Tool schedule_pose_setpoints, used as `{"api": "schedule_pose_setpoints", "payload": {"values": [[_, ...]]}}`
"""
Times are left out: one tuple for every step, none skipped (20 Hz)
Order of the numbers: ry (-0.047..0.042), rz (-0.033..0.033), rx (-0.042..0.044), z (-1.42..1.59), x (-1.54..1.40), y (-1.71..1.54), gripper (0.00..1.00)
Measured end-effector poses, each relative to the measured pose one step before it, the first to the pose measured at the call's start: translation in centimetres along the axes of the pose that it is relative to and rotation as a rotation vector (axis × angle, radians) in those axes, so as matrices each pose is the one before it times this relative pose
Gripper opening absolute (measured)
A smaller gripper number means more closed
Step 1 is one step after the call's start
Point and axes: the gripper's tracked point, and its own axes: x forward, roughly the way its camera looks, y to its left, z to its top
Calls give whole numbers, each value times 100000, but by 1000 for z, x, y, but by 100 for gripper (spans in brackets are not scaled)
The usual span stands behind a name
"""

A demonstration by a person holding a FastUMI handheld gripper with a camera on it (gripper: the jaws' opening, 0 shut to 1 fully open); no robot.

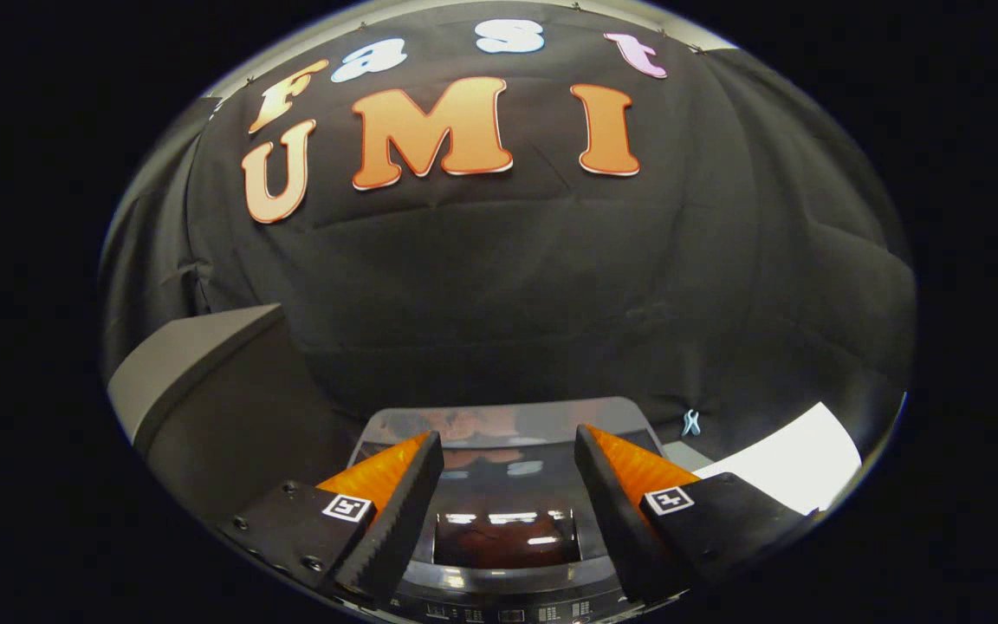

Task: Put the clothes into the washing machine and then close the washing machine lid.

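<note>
In the gripper view, the gripper (508, 451) hangs with its fingers spread wide and nothing between them, aimed over the washing machine (508, 598). The glossy dark lid (508, 433) lies just ahead of and below the fingers and looks closed, though reflections make that hard to confirm. No clothes can be made out here. A grey box (196, 364) stands beside the machine. Risk: the smooth lid could slip off the fingertips if caught near its edge.

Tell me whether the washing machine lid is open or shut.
Shut: the washing machine lid lies flat, its glossy glass mirroring the booth. The hand-held gripper hovers above it, fingers apart, holding nothing.
</note>
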Motion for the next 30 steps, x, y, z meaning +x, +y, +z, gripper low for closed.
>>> {"api": "schedule_pose_setpoints", "payload": {"values": [[1724,383,112,-918,-17,41,99],[1144,-242,-479,-894,-171,-91,99],[1239,-127,-510,-774,-18,-42,99],[1506,124,192,-770,-31,-133,99],[1228,284,865,-750,13,48,99],[1190,243,724,-793,-35,11,99],[1385,68,347,-874,-21,61,99],[1582,98,-583,-895,132,6,99],[1578,-128,-323,-838,37,-10,99],[1719,556,370,-801,-39,80,99],[1062,610,903,-440,-42,124,99],[610,569,1076,-274,-198,11,99],[-63,521,1001,-10,-175,127,99],[79,-363,715,165,-133,-136,99],[-734,-24,431,412,-284,47,99],[-1530,280,502,620,-779,137,99],[-1565,461,281,730,-807,131,99],[-2150,66,122,759,-947,44,99],[-2440,-80,-136,1061,-861,-17,99],[-2436,188,32,1087,-926,20,99],[-2796,243,288,1260,-906,150,98],[-2812,470,247,1333,-949,135,98],[-2409,-37,-365,1257,-839,56,98],[-2633,-445,-643,1259,-982,-138,98],[-2870,479,-224,1451,-876,163,98],[-2838,589,-289,1510,-1104,214,98],[-3111,34,-472,1598,-998,131,98],[-3105,579,-893,1553,-1136,-49,98],[-2990,-529,-1414,1641,-1069,-34,98],[-3053,-257,-1563,1715,-1294,28,98]]}}
